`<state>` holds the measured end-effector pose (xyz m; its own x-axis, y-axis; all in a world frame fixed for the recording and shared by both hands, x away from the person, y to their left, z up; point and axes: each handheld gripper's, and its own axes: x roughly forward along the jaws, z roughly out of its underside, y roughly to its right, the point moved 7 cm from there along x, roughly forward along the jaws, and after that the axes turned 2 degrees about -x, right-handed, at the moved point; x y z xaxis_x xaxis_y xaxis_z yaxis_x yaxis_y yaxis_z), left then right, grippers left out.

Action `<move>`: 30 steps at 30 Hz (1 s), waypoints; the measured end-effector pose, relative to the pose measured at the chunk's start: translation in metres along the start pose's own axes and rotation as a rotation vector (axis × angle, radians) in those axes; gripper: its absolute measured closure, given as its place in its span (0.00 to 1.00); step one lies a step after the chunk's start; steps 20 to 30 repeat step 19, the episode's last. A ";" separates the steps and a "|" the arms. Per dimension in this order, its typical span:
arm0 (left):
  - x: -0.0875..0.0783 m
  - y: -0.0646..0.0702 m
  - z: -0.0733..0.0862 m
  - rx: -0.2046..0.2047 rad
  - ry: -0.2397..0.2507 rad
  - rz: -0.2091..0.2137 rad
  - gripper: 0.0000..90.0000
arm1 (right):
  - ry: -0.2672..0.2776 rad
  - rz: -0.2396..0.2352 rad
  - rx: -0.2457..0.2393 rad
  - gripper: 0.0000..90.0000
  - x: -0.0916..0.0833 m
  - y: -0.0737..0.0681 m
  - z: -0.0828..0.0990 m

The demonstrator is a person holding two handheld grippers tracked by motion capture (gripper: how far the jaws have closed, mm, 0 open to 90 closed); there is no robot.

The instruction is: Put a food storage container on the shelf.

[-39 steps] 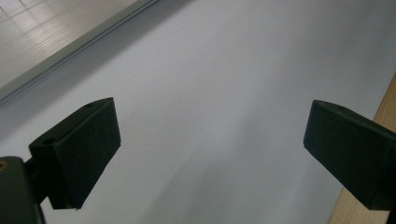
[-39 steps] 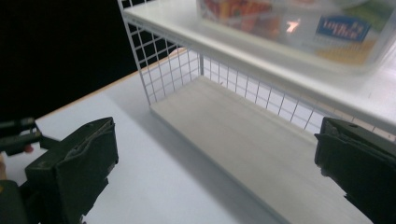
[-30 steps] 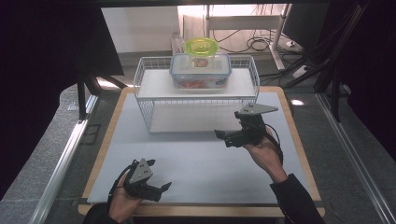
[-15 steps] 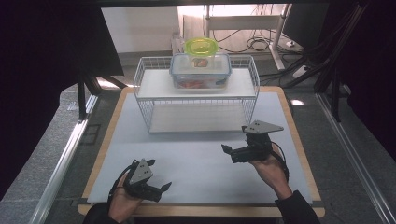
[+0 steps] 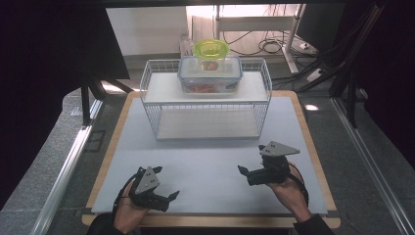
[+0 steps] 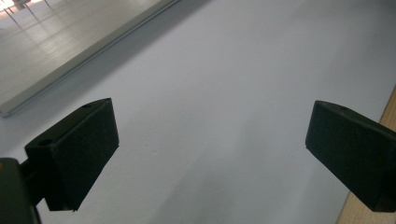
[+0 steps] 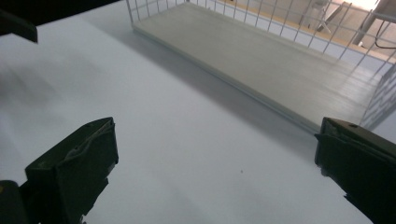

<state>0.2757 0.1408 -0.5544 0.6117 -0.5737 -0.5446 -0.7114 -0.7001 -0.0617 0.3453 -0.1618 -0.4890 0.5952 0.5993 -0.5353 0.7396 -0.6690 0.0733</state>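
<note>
Lidded container [image 5: 210, 73] atop wire rack [image 5: 205, 105], well beyond both open tongs [image 5: 243, 171].

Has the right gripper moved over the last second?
Yes. The right gripper has drawn back from the wire rack toward the person's edge of the table, jaws open and empty. The rack and its clear container stayed put.

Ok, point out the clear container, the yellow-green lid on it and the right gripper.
clear container [image 5: 210, 74], high view, its front wall.
yellow-green lid [image 5: 211, 48], high view, middle of its top.
right gripper [image 5: 243, 172], high view, between its fingertips.
</note>
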 end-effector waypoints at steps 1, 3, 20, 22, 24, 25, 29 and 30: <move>0.000 0.000 0.000 -0.005 0.006 0.000 0.02 | -0.005 0.002 -0.001 0.00 0.000 0.000 0.003; -0.001 -0.001 -0.001 -0.009 0.011 -0.001 0.02 | -0.014 0.006 0.002 0.00 0.000 -0.001 0.011; 0.000 -0.002 -0.001 -0.012 0.013 -0.013 0.01 | -0.133 0.053 0.001 0.00 0.008 0.005 0.061; 0.000 -0.002 -0.001 -0.012 0.013 -0.013 0.01 | -0.133 0.053 0.001 0.00 0.008 0.005 0.061; 0.000 -0.002 -0.001 -0.012 0.013 -0.013 0.01 | -0.133 0.053 0.001 0.00 0.008 0.005 0.061; 0.000 -0.002 -0.001 -0.012 0.013 -0.013 0.01 | -0.133 0.053 0.001 0.00 0.008 0.005 0.061; 0.000 -0.002 -0.001 -0.012 0.013 -0.013 0.01 | -0.133 0.053 0.001 0.00 0.008 0.005 0.061; 0.000 -0.002 -0.001 -0.012 0.013 -0.013 0.01 | -0.133 0.053 0.001 0.00 0.008 0.005 0.061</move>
